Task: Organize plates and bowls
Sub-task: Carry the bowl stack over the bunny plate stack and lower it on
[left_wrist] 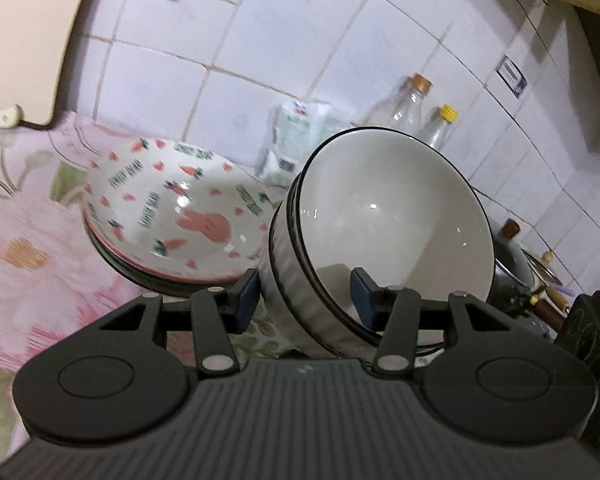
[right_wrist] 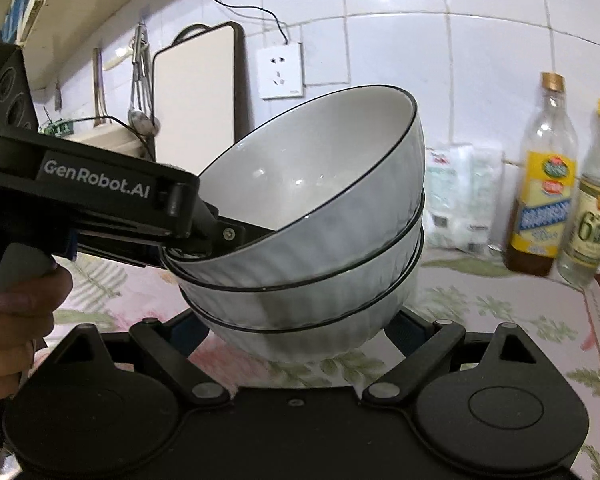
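Observation:
A stack of grey-white ribbed bowls with black rims (right_wrist: 300,264) stands on the flowered cloth. The top bowl (left_wrist: 392,216) is tilted on the stack. My left gripper (left_wrist: 304,300) straddles the top bowl's near rim, one finger outside the wall and one inside; it also shows from the side in the right wrist view (right_wrist: 220,236), closed on that rim. My right gripper (right_wrist: 296,332) is open, its fingers either side of the bottom bowl's base. A stack of plates topped by a carrot-and-rabbit plate (left_wrist: 176,212) lies to the left of the bowls.
Two glass bottles (right_wrist: 540,184) and a white packet (right_wrist: 460,196) stand against the tiled wall on the right. A cutting board (right_wrist: 200,92) and hanging utensils (right_wrist: 140,80) are at the back left. Pots (left_wrist: 516,268) sit to the right of the bowls.

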Motion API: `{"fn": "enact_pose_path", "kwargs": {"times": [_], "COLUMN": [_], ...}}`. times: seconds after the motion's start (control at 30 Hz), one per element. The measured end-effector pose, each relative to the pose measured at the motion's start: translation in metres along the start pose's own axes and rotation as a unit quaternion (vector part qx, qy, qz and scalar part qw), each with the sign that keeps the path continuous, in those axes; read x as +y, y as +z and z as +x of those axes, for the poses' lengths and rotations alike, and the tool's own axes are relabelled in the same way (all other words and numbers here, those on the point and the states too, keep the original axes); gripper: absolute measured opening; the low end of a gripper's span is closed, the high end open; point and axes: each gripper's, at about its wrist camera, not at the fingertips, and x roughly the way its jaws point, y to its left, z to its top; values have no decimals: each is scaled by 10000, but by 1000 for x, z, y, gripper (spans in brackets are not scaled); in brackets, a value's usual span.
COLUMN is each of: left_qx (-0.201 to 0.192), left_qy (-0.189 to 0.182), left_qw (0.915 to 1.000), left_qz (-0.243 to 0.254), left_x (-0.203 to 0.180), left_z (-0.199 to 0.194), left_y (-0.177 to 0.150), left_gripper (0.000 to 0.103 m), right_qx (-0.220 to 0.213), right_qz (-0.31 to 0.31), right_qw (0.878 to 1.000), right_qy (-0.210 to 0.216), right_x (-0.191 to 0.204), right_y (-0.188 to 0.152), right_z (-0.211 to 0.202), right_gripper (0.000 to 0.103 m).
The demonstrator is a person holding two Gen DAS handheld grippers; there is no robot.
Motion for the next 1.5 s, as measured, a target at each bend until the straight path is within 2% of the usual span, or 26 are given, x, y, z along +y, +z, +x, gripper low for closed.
{"fn": "enact_pose_path", "kwargs": {"times": [0.23, 0.53, 0.87, 1.03, 1.3, 1.5], "left_qx": [-137, -89, 88, 164, 195, 134], "left_qy": [250, 391, 602, 536, 660, 747], "left_qw": [9995, 9990, 9978, 9976, 9956, 9957], "left_qz": [-121, -213, -260, -410, -635, -529], "left_x": [22, 54, 87, 102, 113, 111], "left_z": [-6, 21, 65, 79, 95, 98], "left_y": [27, 47, 59, 62, 59, 58], "left_gripper": [47, 47, 47, 47, 47, 47], "right_qx": [-12, 292, 539, 686, 881, 909], "right_qz": [106, 189, 615, 586, 514, 484], "right_qw": [9996, 9984, 9956, 9953, 9942, 9941], "right_qy": [277, 454, 452, 358, 353, 341], "right_x": [8, 6, -6, -7, -10, -11], "right_y": [27, 47, 45, 44, 42, 43], "right_z": [29, 73, 124, 140, 160, 167], "right_gripper": [96, 95, 94, 94, 94, 94]}}
